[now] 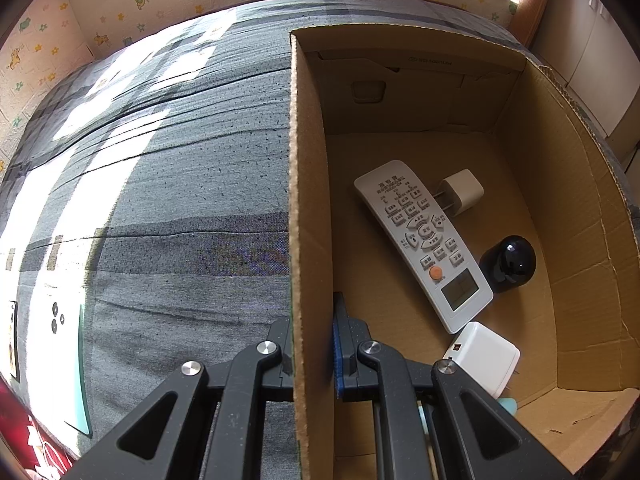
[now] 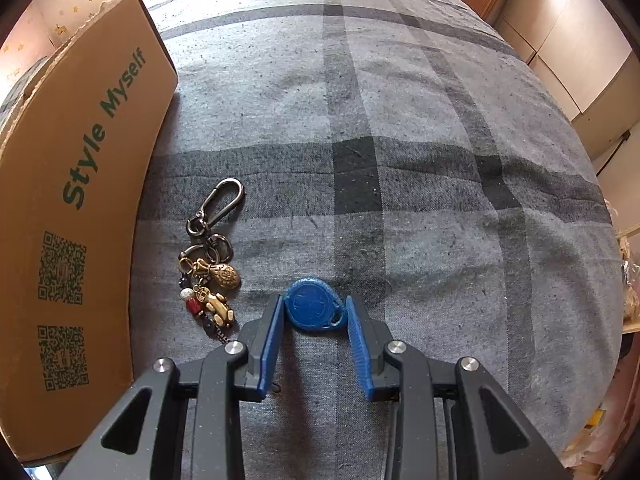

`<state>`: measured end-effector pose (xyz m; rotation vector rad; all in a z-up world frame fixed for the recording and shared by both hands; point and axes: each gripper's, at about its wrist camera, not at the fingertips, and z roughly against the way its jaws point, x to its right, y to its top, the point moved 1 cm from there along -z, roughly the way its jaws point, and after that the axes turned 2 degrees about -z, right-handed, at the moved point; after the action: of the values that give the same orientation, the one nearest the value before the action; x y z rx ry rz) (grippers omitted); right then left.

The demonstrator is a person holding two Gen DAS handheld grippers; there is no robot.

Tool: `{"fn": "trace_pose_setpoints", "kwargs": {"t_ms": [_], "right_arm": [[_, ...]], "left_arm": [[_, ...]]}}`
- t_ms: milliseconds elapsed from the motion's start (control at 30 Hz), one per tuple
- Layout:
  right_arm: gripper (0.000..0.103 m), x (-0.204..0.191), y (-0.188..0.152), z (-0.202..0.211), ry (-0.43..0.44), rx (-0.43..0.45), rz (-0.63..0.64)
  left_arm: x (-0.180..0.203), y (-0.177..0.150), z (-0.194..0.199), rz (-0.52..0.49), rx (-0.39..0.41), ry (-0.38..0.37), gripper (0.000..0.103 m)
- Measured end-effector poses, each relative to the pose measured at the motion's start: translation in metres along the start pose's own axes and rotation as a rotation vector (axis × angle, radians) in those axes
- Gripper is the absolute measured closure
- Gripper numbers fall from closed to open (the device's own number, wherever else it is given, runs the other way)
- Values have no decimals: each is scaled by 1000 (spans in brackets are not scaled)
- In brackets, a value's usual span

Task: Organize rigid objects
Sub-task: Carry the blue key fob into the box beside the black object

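A cardboard box [image 1: 580,240] sits on a grey checked bedspread [image 1: 180,200]. Inside it lie a white remote [image 1: 424,240], a small white plug [image 1: 460,192], a black round device [image 1: 508,264] and a white adapter [image 1: 484,356]. My left gripper [image 1: 312,320] is shut on the box's left wall [image 1: 310,200], one finger outside and one inside. In the right wrist view a blue key fob [image 2: 312,306] lies flat on the bedspread. My right gripper [image 2: 314,304] points down over it, its blue pads [image 2: 272,336] touching the fob on both sides.
A keychain [image 2: 210,264] with a carabiner and brass charms lies just left of the fob, close to the box's printed outer wall [image 2: 80,200]. A phone-like white item [image 1: 56,316] lies at the left on the bedspread. Cabinets [image 2: 580,60] stand at the right.
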<state>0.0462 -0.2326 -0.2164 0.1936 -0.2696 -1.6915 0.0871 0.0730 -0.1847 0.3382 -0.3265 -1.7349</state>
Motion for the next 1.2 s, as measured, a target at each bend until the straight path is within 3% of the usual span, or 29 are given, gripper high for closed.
{"fn": "trace_pose_setpoints", "kwargs": {"t_ms": [500, 1200], "right_arm": [[69, -2, 17, 42, 10, 58, 20], [69, -45, 55, 115, 61, 200, 103]], "left_arm": [[0, -2, 1, 1, 3, 0, 92], [1, -2, 1, 1, 5, 0, 92]]}}
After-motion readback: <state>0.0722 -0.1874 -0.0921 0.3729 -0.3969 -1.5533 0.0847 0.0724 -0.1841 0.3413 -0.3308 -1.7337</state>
